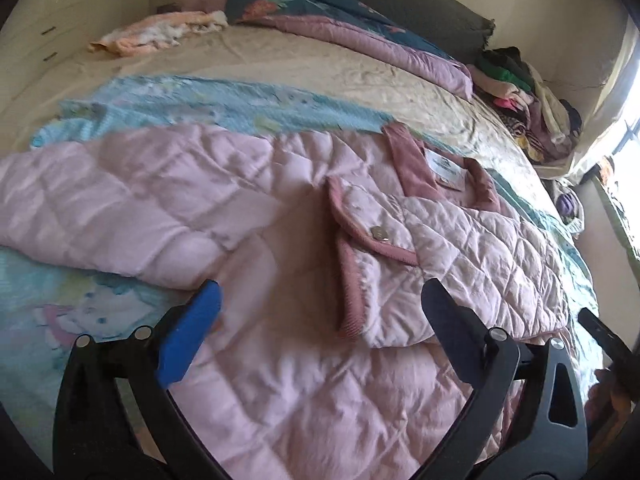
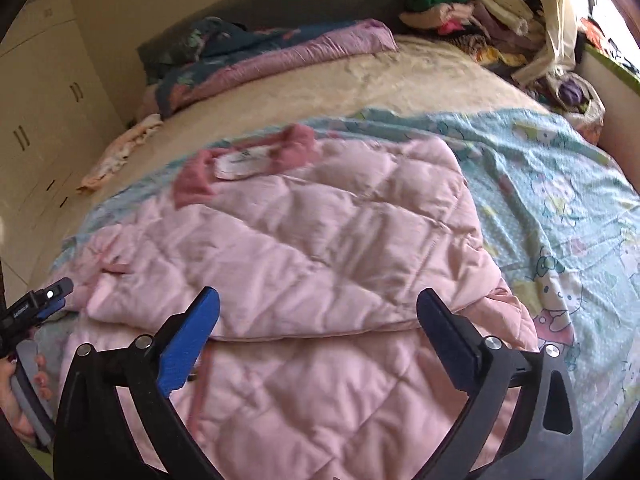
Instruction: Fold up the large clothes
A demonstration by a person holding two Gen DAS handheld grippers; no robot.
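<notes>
Two grippers hang over one big bed [image 2: 420,80], its cream sheet bare toward the headboard. A blue cartoon cover [image 2: 560,184] lies across the near half, and on it the pink quilted jacket [image 1: 280,240] is spread, collar [image 1: 412,168] pointing to the headboard. Seen from the left wrist, one front panel is turned over onto the body, its corded trim and a metal snap [image 1: 378,233] on top, while a sleeve [image 1: 120,200] runs out flat toward the left. From the right wrist a broad flap lies doubled across the body, its edge crossing just ahead of the fingers. I judge the folding begun but not finished: the sides are in, the sleeve and the lengthwise folds are left.

Room is good. Bare sheet stretches beyond the collar and blue cover shows on both sides. A rumpled quilt [image 1: 360,32], a peach cloth [image 1: 160,34] and a heap of clothes [image 1: 520,92] sit well apart along the far edges.

The left gripper [image 1: 320,300] stands spread wide above the jacket with nothing between its fingers. The right gripper [image 2: 318,304] is likewise wide, gripping nothing, the flap's edge below it.
</notes>
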